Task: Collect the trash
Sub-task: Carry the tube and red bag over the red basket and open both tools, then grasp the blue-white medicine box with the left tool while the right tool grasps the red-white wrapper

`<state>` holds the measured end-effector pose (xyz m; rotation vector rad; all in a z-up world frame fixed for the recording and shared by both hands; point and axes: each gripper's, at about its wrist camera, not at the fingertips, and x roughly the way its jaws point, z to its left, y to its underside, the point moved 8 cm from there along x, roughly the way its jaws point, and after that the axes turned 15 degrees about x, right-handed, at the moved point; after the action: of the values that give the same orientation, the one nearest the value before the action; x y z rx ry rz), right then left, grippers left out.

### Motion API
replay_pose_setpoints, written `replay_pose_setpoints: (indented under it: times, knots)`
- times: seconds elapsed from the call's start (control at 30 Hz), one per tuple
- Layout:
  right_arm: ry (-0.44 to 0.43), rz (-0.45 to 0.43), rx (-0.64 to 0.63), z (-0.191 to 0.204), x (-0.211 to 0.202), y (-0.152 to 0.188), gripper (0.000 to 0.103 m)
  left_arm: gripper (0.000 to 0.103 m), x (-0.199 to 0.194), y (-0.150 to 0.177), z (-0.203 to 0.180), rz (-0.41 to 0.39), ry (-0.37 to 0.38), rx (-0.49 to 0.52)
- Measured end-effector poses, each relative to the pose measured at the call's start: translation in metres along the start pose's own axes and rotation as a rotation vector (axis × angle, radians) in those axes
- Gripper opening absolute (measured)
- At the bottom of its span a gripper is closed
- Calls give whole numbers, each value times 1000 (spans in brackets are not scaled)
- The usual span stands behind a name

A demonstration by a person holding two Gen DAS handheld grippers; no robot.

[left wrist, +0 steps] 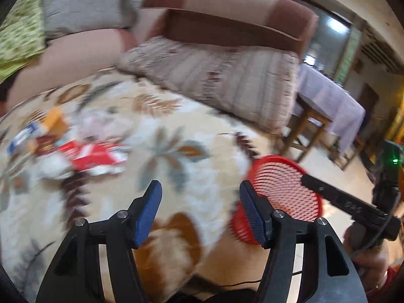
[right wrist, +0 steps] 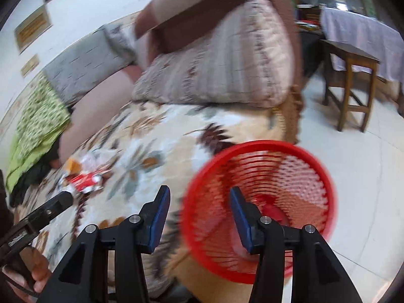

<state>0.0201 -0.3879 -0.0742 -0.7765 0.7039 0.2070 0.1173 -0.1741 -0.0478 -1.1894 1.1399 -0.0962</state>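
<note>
Your left gripper point(left wrist: 200, 189) hangs over the floral blanket point(left wrist: 151, 126) with its jaws spread wide and nothing between the blue pads point(left wrist: 149, 209). Your right gripper point(right wrist: 199, 197) is likewise wide open and empty; in the left wrist view it pokes in from the right edge, in front of the red basket point(right wrist: 260, 202).

The trash point(left wrist: 75, 149) lies in a loose heap on the blanket, toward the left: a red wrapper point(left wrist: 98, 156), an orange scrap point(left wrist: 54, 120), a blue-and-white piece point(left wrist: 21, 136) and some pale crumpled bits. It is blurred, so you cannot tell the pieces apart any better. The heap is well apart from both grippers, though your left gripper's tip shows close to it in the right wrist view.

The basket sits at the blanket's right edge, beside the tiled floor point(right wrist: 366, 176), open end tilted toward your right camera. A striped cushion point(left wrist: 227, 80) leans on the brown sofa point(left wrist: 227, 12) behind. A wooden stool point(right wrist: 351, 83) stands on the floor near a cloth-covered table point(right wrist: 366, 30)
</note>
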Motion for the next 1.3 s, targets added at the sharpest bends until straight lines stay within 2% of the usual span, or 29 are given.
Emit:
replay_pose_setpoints:
  times: [0.3,0.43,0.63,0.7,0.83,0.9,1.0,1.1,1.17,1.27,1.3]
  knots:
    - [-121,104,-145,113,19,35,53,63,-45,39,112,19,-159,-174]
    - [-184,149,-202,170,23,50,62,63,-75,44,168,-5,-252,-247]
    - [-267,175,-209,244,48,66,64,63,-95,45,253,36,-400,-245]
    - [-278,177,-171,255,65,69,64,63,-87,41,280,74,-440,-211]
    - [-304,207,-107,262,100,80,64,63,-58,33,312,126,-456,-133]
    - [-309,228,-127,258,111,88,64,63,-34,31,321,161,-444,-81]
    - [-273,236,-143,245,119,93,64,63,5,26,330,198,-397,-14]
    - [-276,268,-125,236,125,94,64,63,32,22,333,232,-392,44]
    - [-273,254,-145,234,124,90,64,63,51,22,339,274,-408,84]
    - [-277,247,-147,232,125,87,64,63,69,22,343,302,-391,112]
    - [-278,249,-146,233,125,87,64,57,75,20,342,298,-382,114]
